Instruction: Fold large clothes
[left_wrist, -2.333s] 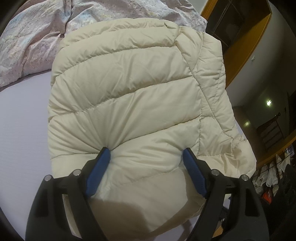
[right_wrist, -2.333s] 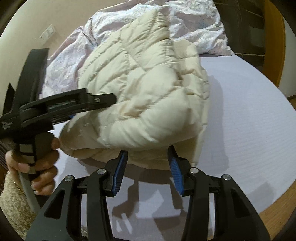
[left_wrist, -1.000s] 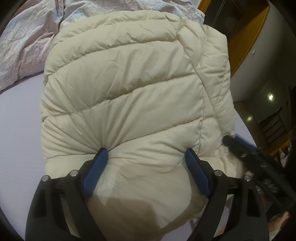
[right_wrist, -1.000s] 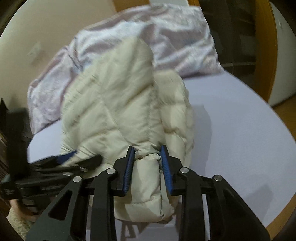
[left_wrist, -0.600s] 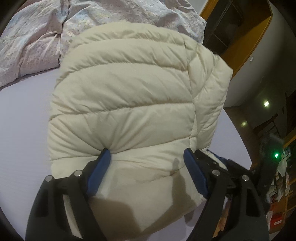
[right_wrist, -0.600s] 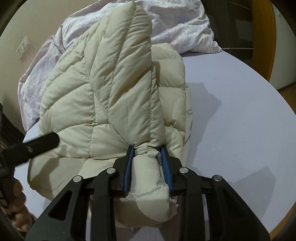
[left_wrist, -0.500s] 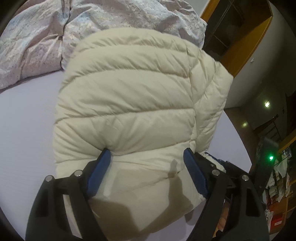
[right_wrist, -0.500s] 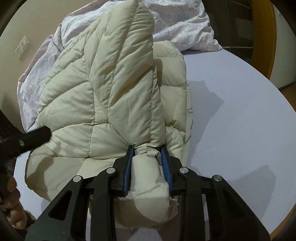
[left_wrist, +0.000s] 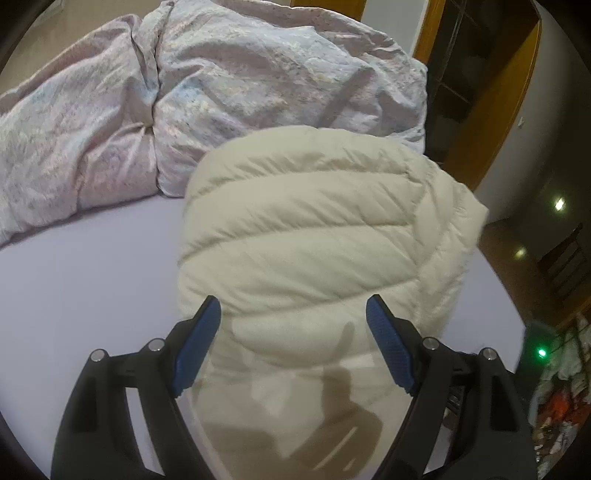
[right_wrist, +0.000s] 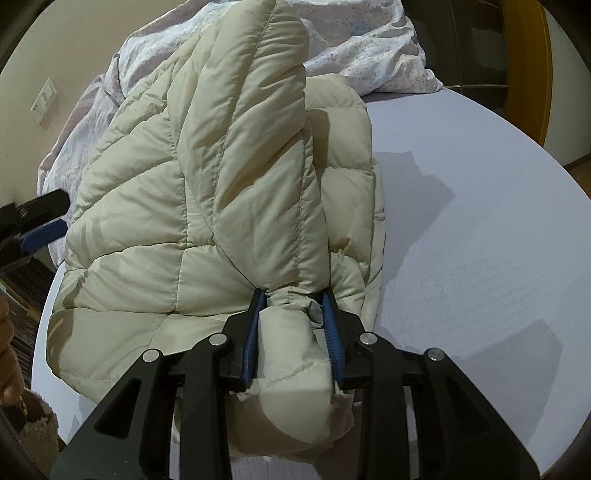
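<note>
Jacket (right_wrist: 207, 206) on bed (right_wrist: 480, 240): your right gripper (right_wrist: 291, 295) pinches its sleeve; your left gripper (left_wrist: 291, 314) is spread, clear above it.

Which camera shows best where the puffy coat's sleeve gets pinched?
The right wrist view: there the right gripper squeezes the cream sleeve near its cuff. The left wrist view shows only the coat in a rounded heap, no pinch.

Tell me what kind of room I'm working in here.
Most likely a bedroom. The cream puffer jacket lies on a bed with a lavender sheet, a crumpled floral duvet is heaped at the far end, and a dark wooden-framed wardrobe or doorway stands behind it.
</note>
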